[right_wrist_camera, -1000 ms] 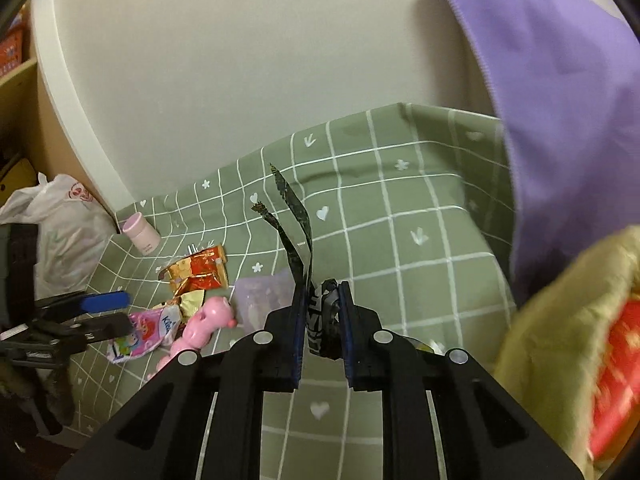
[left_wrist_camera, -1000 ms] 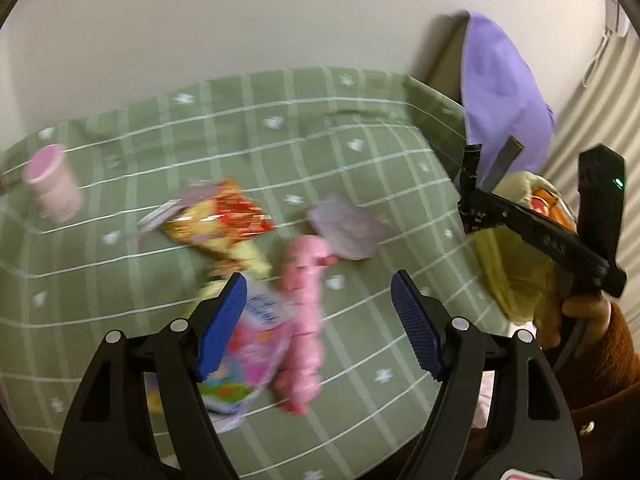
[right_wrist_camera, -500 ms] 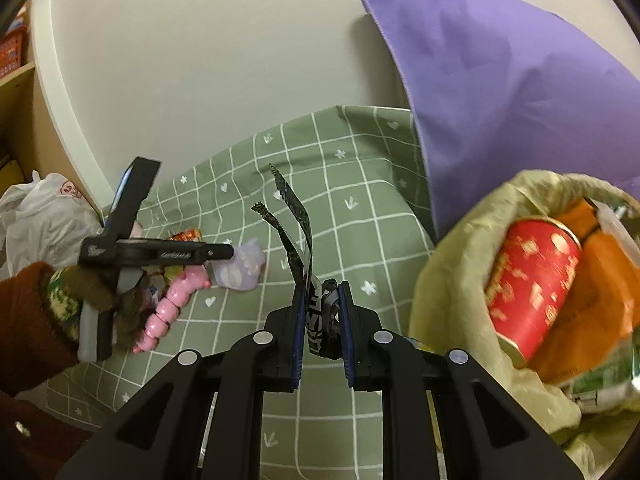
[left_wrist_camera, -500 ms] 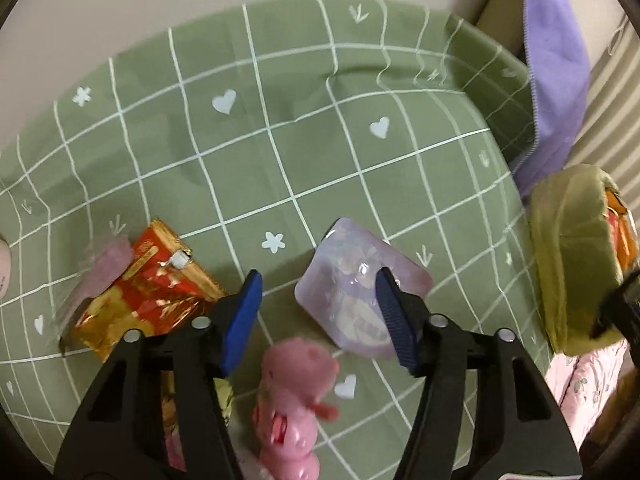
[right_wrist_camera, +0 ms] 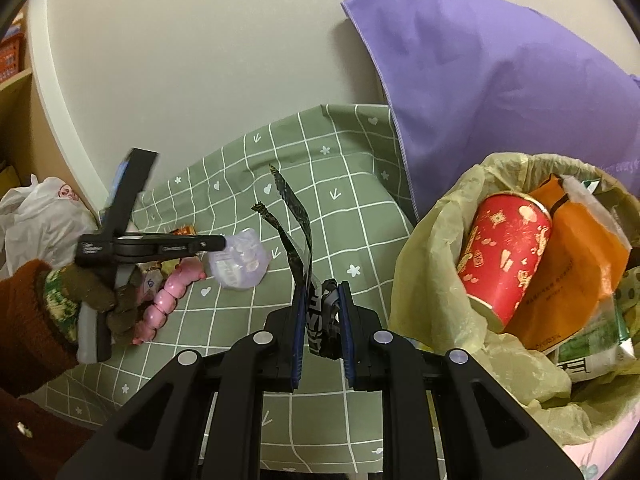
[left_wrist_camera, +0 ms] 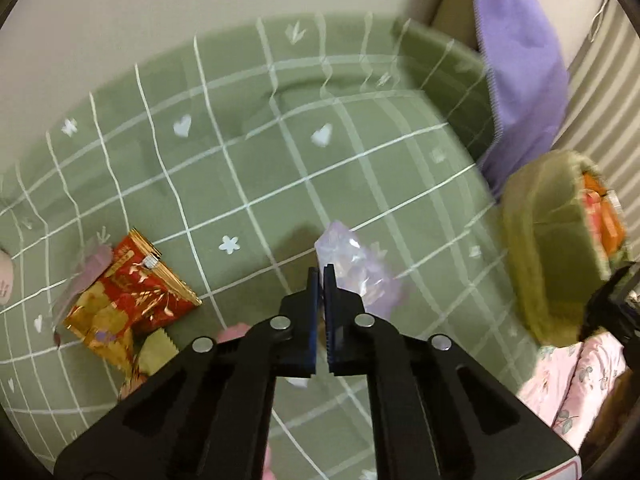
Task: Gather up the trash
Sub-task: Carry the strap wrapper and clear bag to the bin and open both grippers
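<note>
Two grippers work over a green checked surface [left_wrist_camera: 280,152]: the left gripper [left_wrist_camera: 321,276] has just clamped its jaws on a lilac wrapper [left_wrist_camera: 360,268], ready to bin, while the right gripper [right_wrist_camera: 320,312] grips a black strip [right_wrist_camera: 296,216] beside the trash bag [right_wrist_camera: 432,264].

In the left wrist view the whole far side is smeared by motion blur: the checked cloth [left_wrist_camera: 248,128] and the bin bag [left_wrist_camera: 548,248] at right lack sharp edges. The pink toy [left_wrist_camera: 234,332] is mostly hidden behind the left hand-held gripper [left_wrist_camera: 321,276]. A pink cup [left_wrist_camera: 5,276] is cut off by the left edge. Print on the gold-red wrapper [left_wrist_camera: 132,300] is too small to read.
</note>
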Action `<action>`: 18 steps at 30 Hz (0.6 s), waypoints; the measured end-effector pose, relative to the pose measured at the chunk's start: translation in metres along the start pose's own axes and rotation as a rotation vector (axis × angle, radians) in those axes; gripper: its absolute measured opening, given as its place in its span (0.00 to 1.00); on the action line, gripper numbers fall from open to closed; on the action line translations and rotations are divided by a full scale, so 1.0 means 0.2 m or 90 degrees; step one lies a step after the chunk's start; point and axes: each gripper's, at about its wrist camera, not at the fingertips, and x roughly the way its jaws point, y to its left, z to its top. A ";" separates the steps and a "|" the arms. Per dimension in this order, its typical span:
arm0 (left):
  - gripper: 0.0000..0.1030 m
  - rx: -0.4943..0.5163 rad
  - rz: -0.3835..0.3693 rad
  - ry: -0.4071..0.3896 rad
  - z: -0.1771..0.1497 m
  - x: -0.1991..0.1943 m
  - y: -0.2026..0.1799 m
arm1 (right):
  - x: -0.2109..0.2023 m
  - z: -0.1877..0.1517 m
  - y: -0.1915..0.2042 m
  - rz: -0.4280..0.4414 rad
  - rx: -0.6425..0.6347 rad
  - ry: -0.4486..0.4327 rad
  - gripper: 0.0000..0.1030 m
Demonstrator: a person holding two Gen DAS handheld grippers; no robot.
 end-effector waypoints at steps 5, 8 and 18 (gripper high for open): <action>0.02 0.006 -0.036 -0.067 0.01 -0.26 -0.09 | -0.09 0.03 0.00 -0.003 -0.002 -0.033 0.16; 0.02 0.022 -0.056 -0.109 0.06 -0.41 -0.18 | -0.16 0.06 0.00 -0.007 -0.006 -0.057 0.16; 0.02 0.117 -0.193 -0.239 0.32 -0.82 -0.63 | -0.65 0.27 -0.13 -0.065 0.003 -0.187 0.16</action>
